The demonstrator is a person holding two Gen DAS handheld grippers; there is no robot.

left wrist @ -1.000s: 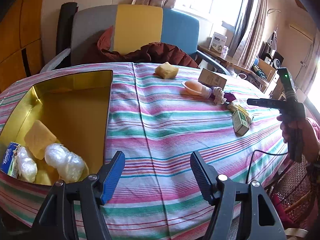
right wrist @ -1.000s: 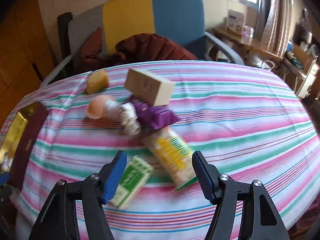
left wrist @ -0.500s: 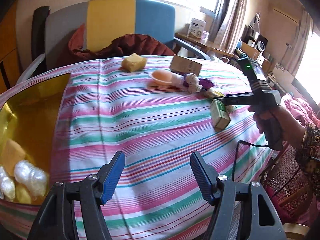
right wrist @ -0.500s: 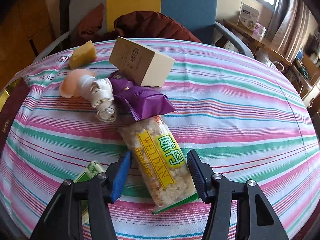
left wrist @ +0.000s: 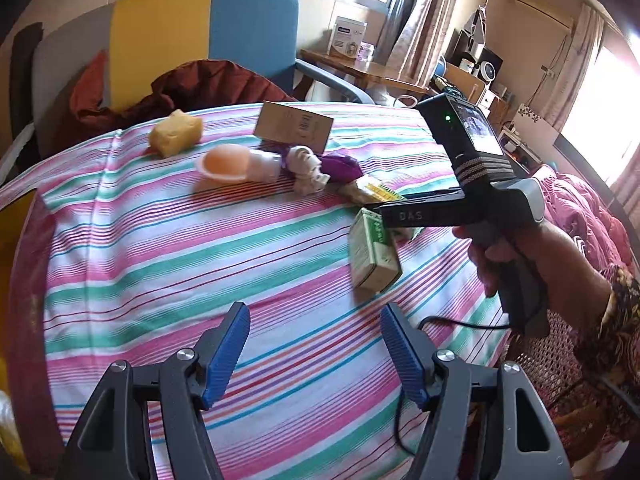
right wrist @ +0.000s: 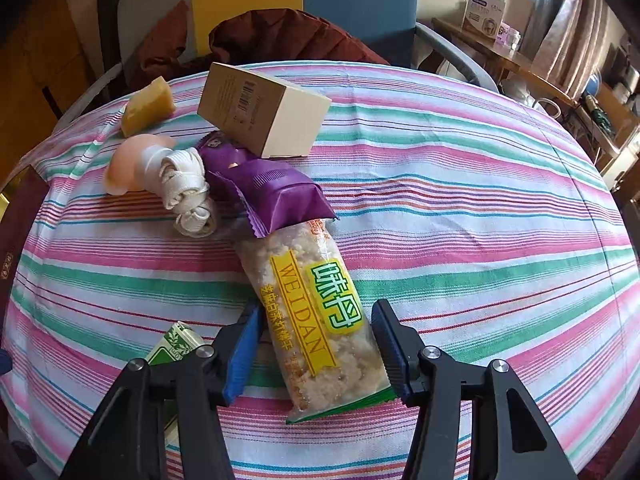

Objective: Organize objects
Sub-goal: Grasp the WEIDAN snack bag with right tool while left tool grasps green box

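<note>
A clear snack packet with a yellow "WEIDAN" label (right wrist: 316,316) lies on the striped tablecloth (right wrist: 460,208). My right gripper (right wrist: 314,344) is open and straddles the packet's near end, jaws on either side, not touching. Behind it lie a purple wrapper (right wrist: 272,192), a white knotted cloth (right wrist: 184,188), a peach cup (right wrist: 124,160), a tan box (right wrist: 260,108) and a yellow sponge (right wrist: 146,106). A green box (left wrist: 372,248) lies left of the right gripper. My left gripper (left wrist: 316,344) is open and empty above bare cloth.
A gold tray's edge (left wrist: 16,216) shows at the far left. A multicoloured chair with a dark red garment (left wrist: 192,84) stands behind the table. The right hand and its gripper body (left wrist: 480,200) hover over the table's right side.
My right gripper moved forward and down until its jaws straddle the WEIDAN packet. My left gripper swung right, away from the gold tray, toward the pile of objects.
</note>
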